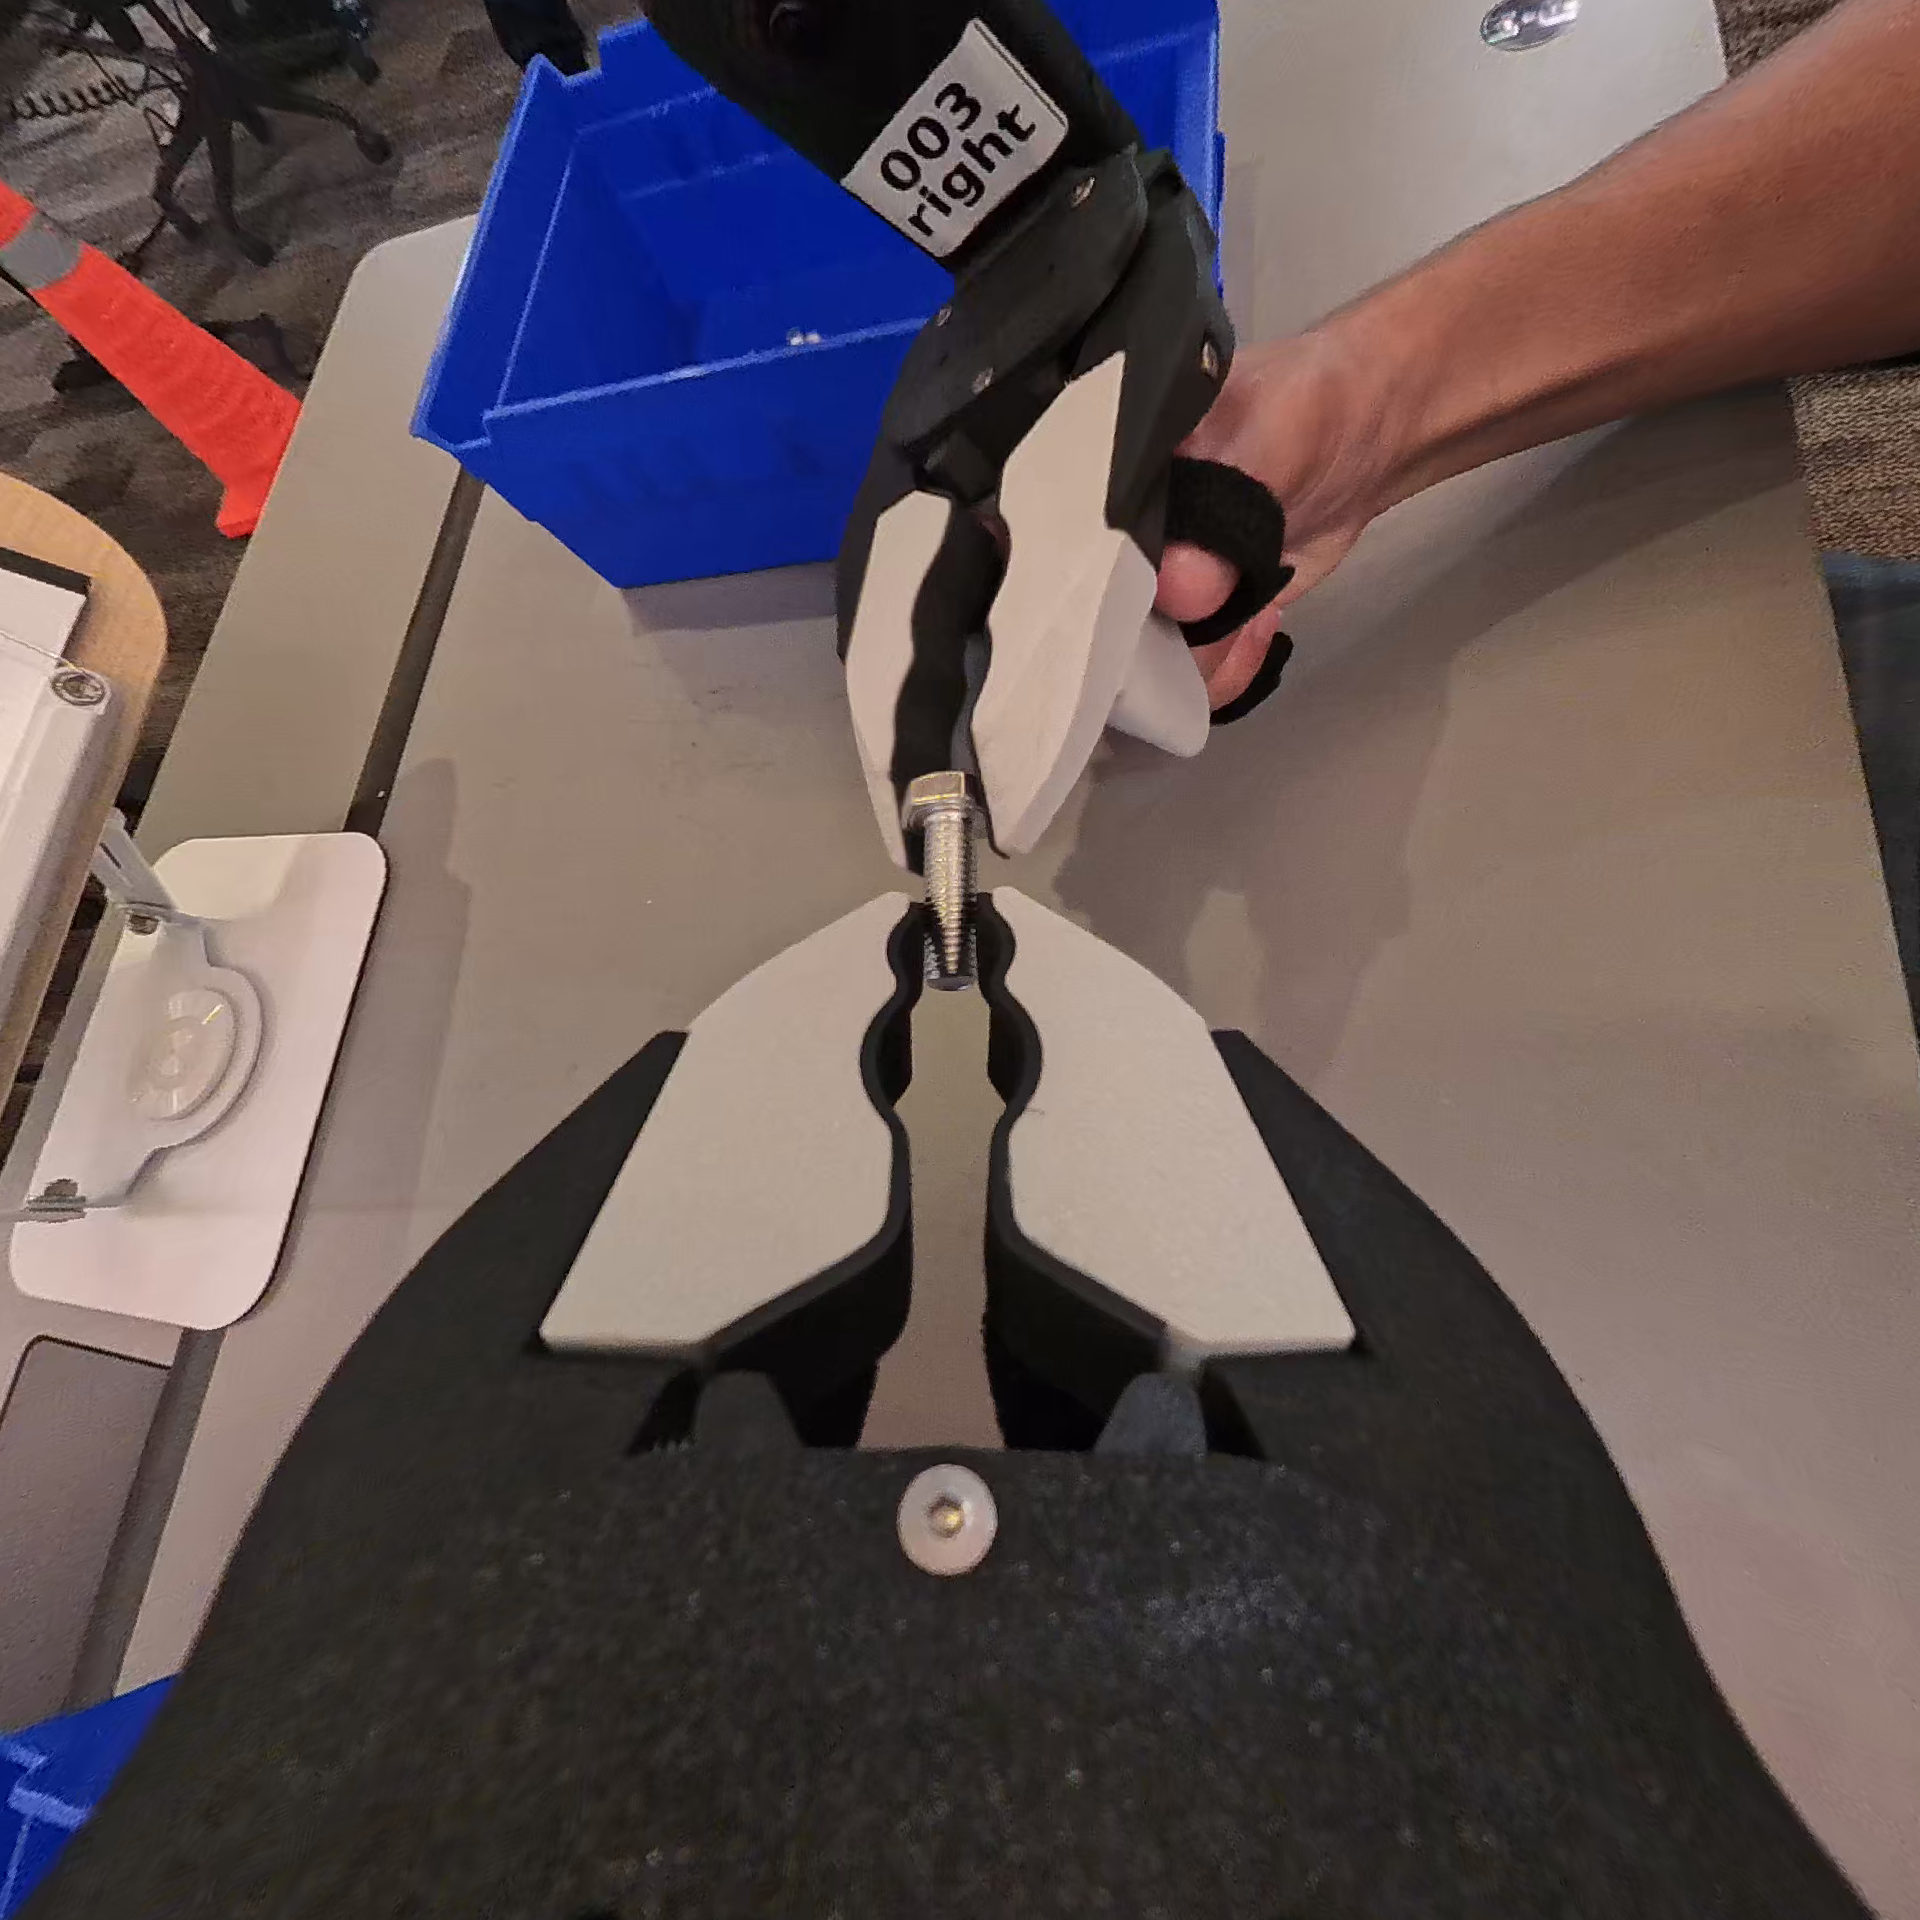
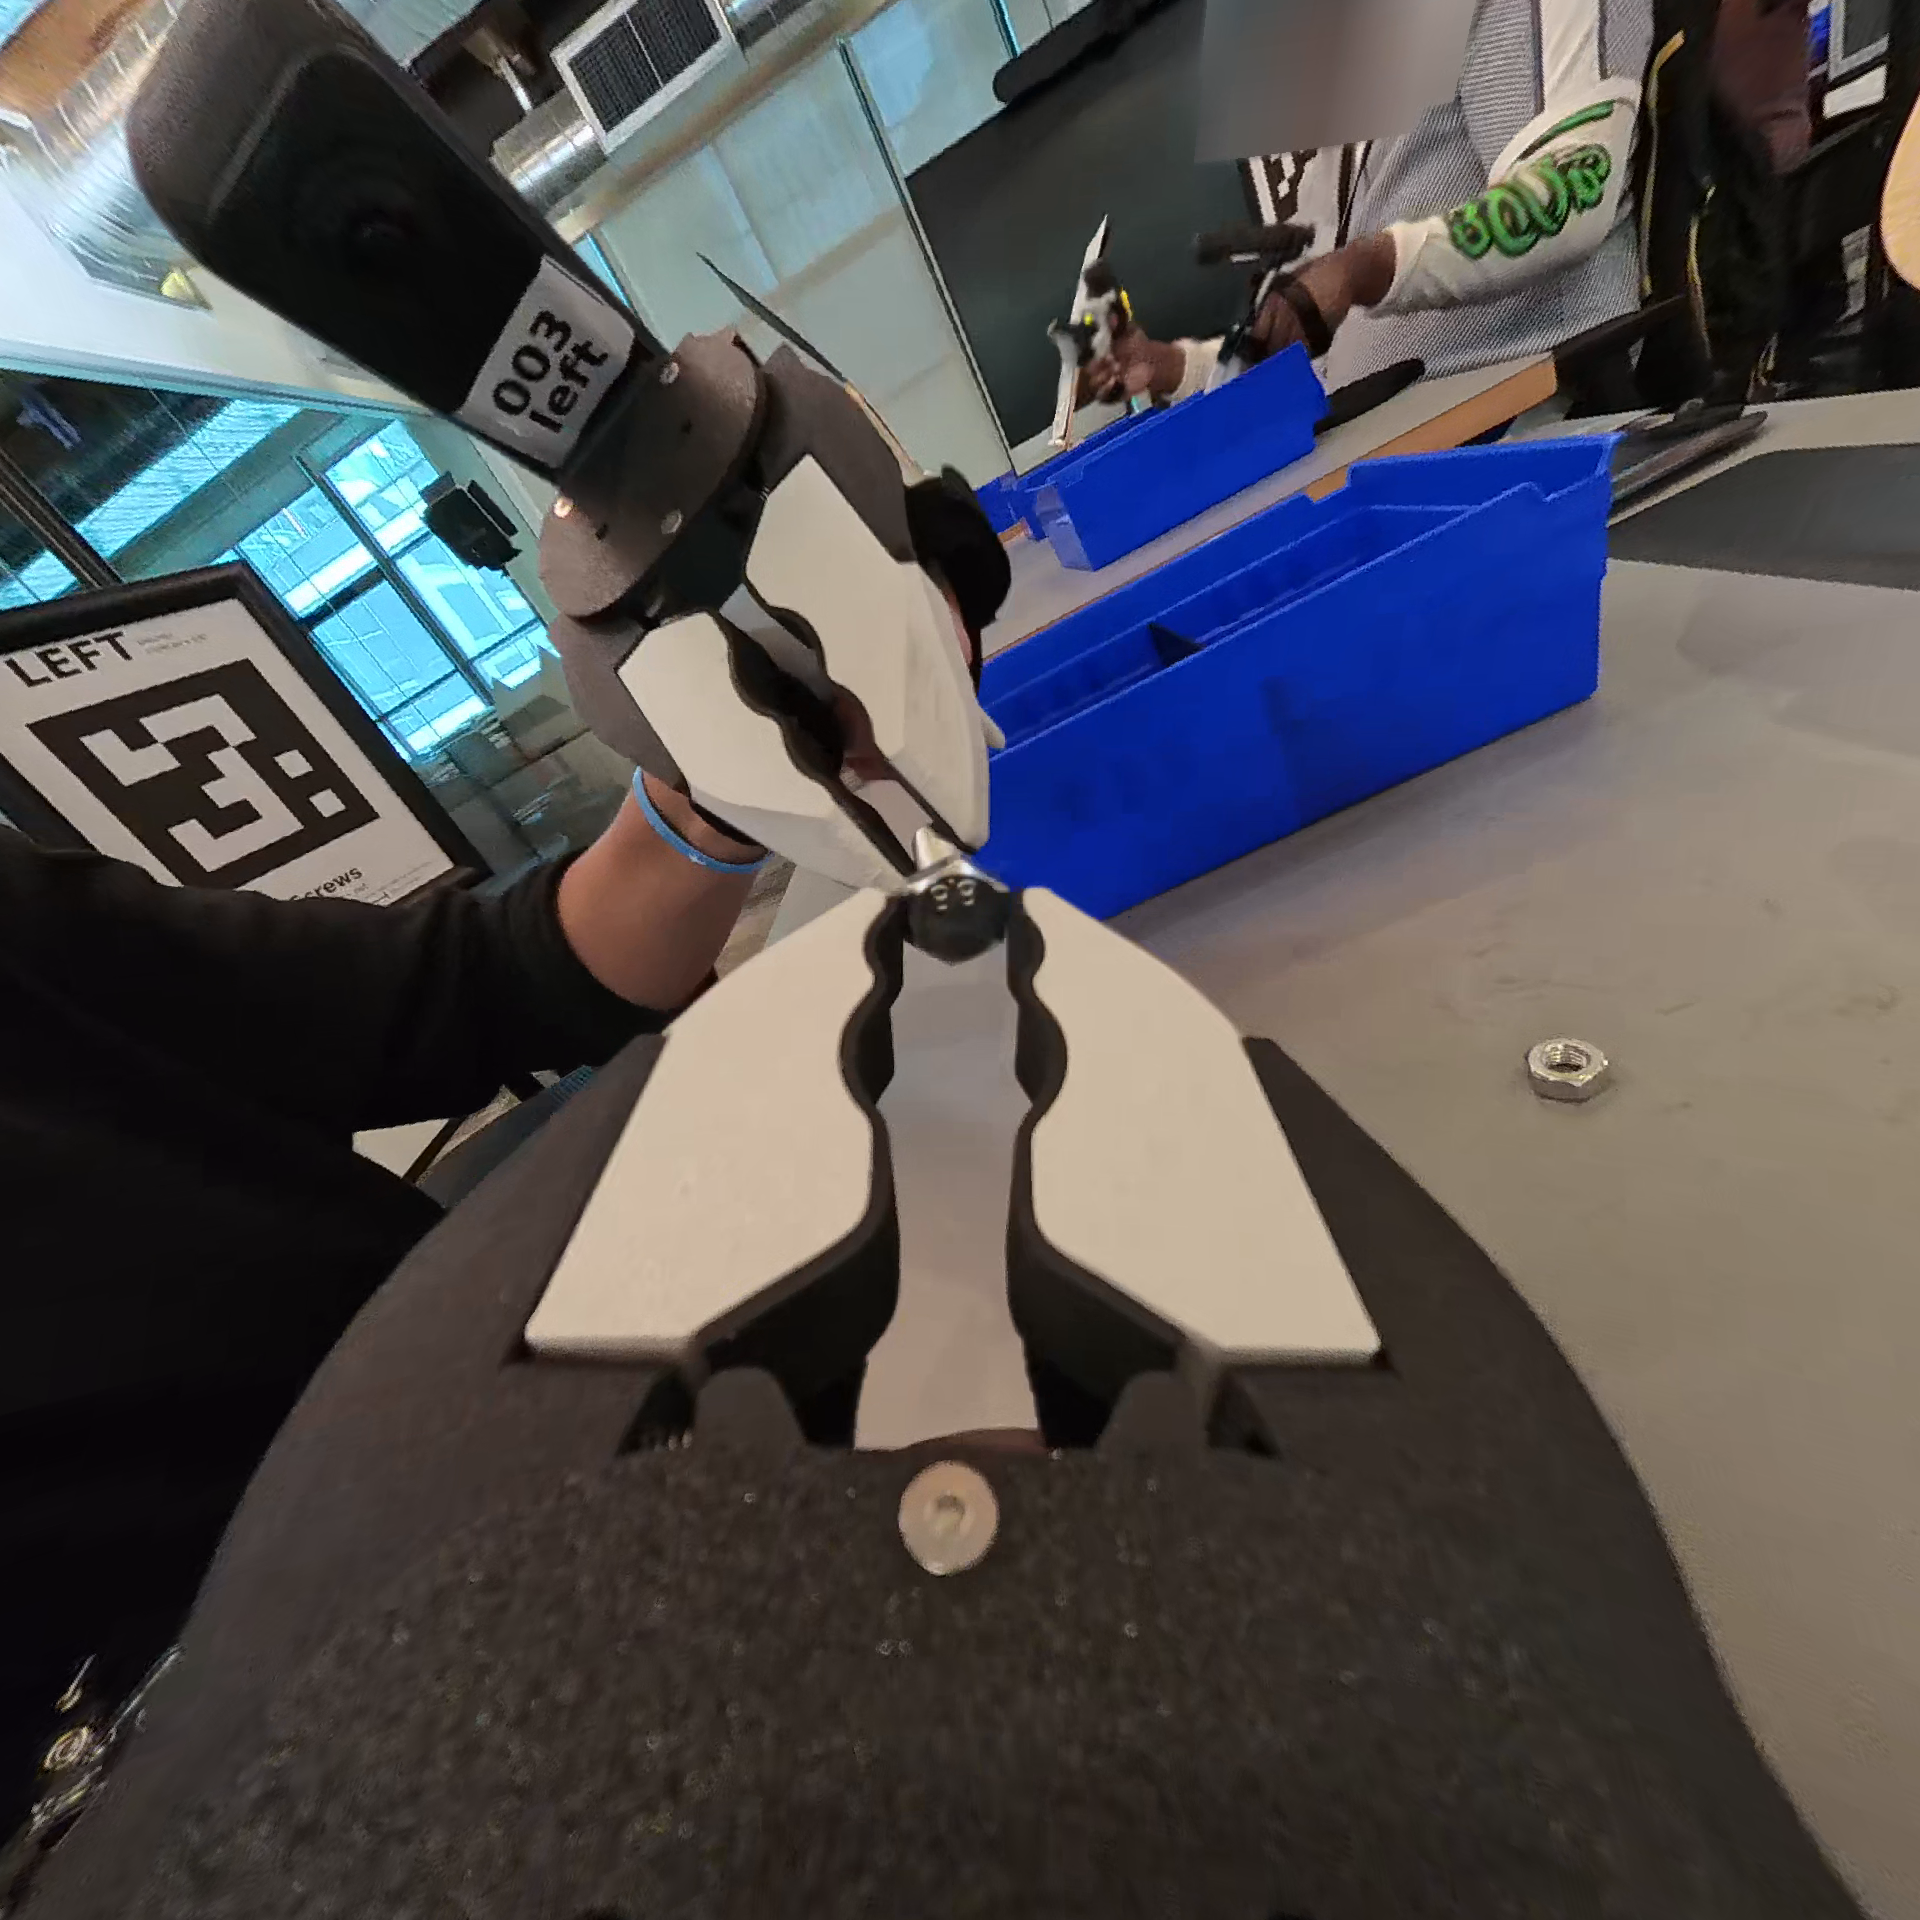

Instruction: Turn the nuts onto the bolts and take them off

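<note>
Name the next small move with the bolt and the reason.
Probably open the left gripper and fetch the loose nut from the table. The right gripper already clamps the bolt by its head, the left pinches its threaded end, and no nut is visibly on it.

one bolt, one nut, two bins

left wrist view: sits right behind its own black-and-white two-finger left gripper, looking steeply down at the grey tabletop, very close.
right wrist view: behind the matching right gripper, aimed lower and flatter across the table into the room.
shared: the silver threaded bolt where both tips meet, plus the blue plastic bin.
</note>
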{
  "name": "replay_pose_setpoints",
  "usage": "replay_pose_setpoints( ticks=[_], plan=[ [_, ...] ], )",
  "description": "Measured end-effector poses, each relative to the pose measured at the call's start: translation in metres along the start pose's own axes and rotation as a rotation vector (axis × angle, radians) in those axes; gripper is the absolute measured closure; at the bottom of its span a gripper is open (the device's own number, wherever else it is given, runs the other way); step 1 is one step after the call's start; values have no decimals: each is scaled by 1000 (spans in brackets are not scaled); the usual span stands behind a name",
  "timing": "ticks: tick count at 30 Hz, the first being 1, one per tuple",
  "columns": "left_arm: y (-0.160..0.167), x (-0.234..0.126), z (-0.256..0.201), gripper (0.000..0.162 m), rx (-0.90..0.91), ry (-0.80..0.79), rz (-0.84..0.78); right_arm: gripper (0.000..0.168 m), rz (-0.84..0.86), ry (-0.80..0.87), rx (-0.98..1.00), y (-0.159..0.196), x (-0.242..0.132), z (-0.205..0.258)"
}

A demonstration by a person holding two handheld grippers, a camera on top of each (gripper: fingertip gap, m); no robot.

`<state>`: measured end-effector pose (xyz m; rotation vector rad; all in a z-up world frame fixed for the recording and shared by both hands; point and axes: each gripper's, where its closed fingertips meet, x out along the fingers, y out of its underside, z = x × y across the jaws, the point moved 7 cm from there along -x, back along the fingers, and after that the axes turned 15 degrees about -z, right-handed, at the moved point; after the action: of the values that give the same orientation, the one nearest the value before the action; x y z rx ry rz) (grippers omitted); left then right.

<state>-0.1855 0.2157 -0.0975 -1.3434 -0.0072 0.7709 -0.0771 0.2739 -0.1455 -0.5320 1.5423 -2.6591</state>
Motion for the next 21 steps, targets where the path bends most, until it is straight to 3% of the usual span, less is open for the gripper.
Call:
replay_pose_setpoints(
  ticks=[12, 14, 17, 21],
  plan=[
    [-4, 1, 1, 153, -5, -27, -60, 150, 0, 9, -39, -6, -4, 2],
    [-3, -6, 8, 137, -45, -75, -72, 150, 12, 53, -71, -10, -8, -1],
    [15, -13, 24, 114, -162, -149, 15, 150, 21, 168, -147, -19, -18, -7],
    [67, 12, 43, 120, -282, -224, 264, 150, -20, 285, -212, -29, -27, -10]
  ],
)
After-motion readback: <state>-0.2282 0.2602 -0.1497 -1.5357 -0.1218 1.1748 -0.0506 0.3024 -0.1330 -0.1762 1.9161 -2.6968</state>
